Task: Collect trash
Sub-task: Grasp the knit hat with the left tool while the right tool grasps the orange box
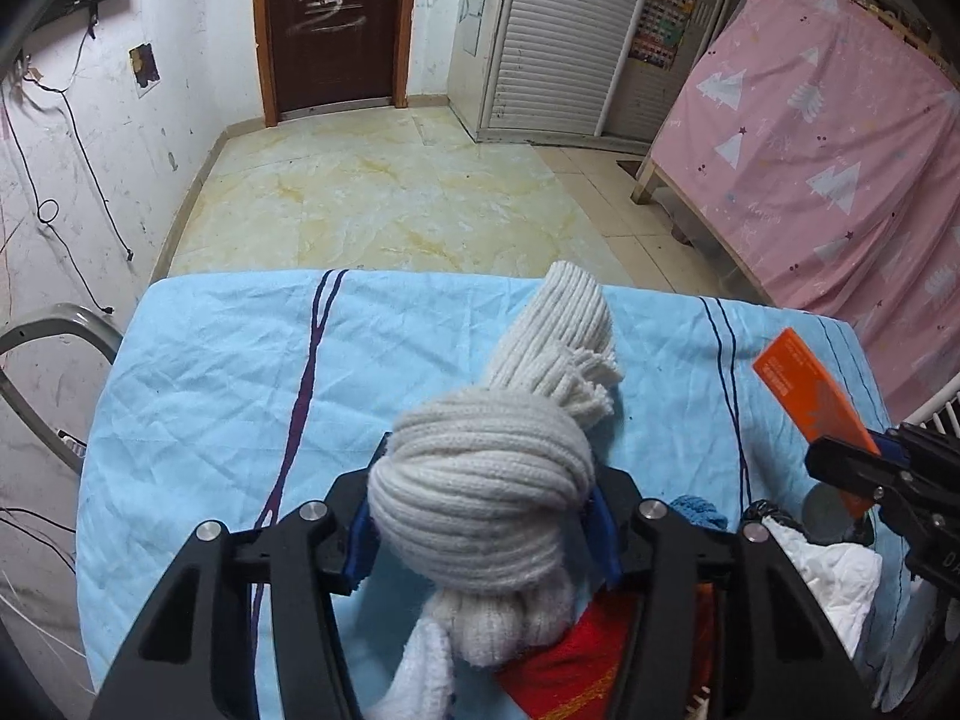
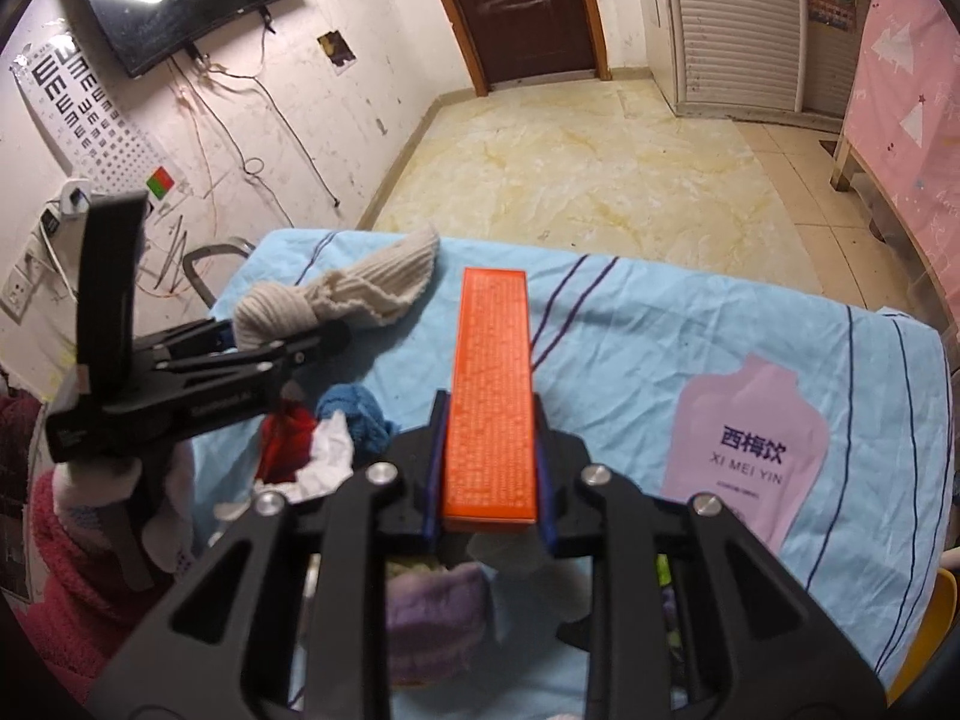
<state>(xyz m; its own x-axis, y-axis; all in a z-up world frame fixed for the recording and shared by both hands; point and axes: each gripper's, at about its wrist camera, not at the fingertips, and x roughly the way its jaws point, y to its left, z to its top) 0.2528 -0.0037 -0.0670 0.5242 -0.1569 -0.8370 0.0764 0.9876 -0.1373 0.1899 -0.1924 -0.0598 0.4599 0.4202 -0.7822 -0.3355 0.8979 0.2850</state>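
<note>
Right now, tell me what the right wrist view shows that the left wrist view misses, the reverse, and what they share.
Only the right wrist view: a pink drink pouch lying flat on the blue sheet, a wall television and an eye chart.

Only the left wrist view: the fringed end of the knotted cream scarf and how the left gripper pinches its knot.

Both: the scarf, the orange box clamped in the right gripper, the brown door, and the pink curtain.

Marble-tiled floor [image 1: 384,192], brown door [image 1: 333,24]
</note>
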